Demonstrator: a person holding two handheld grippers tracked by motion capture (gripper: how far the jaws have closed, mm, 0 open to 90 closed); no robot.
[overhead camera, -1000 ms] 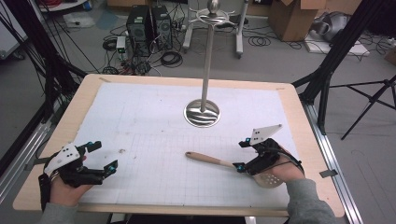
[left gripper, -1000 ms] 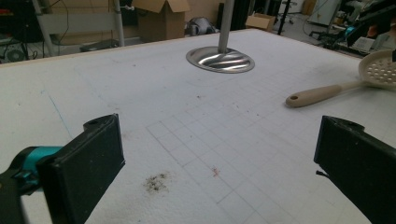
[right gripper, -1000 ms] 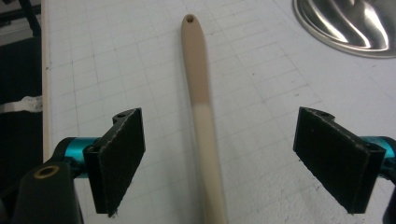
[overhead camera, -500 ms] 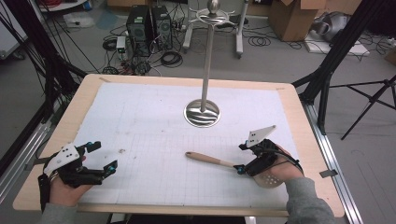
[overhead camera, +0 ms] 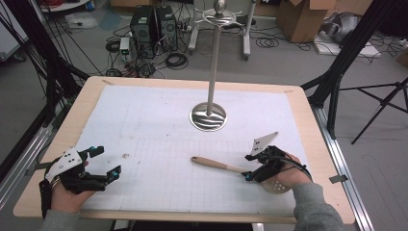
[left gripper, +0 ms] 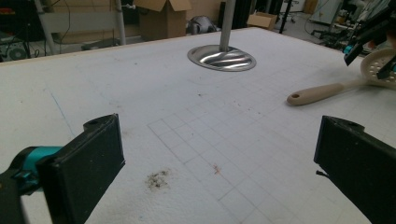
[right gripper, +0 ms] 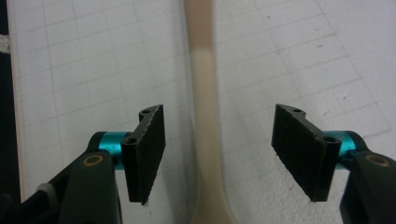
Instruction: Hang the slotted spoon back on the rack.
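Observation:
A beige slotted spoon (overhead camera: 226, 166) lies on the white gridded mat (overhead camera: 159, 125) at the right front, its wooden handle pointing left and its perforated bowl (overhead camera: 278, 185) under my right hand. My right gripper (overhead camera: 248, 167) is open and straddles the spoon's neck; in the right gripper view the handle (right gripper: 204, 116) runs up between the two apart jaws without touching them. My left gripper (overhead camera: 107, 162) rests open at the left front with nothing between its jaws; from the left gripper view the spoon (left gripper: 327, 89) lies far to the right.
A metal stand with a round shiny base (overhead camera: 208, 117) and a tall pole (overhead camera: 214, 62) rises at the mat's back centre. A small dark smudge (left gripper: 158, 178) marks the mat near my left gripper. The wooden table edge (overhead camera: 308, 125) borders the mat; cables and boxes lie on the floor beyond.
My right gripper has shifted slightly lower and toward the spoon's neck. The left gripper and the spoon have stayed in place.

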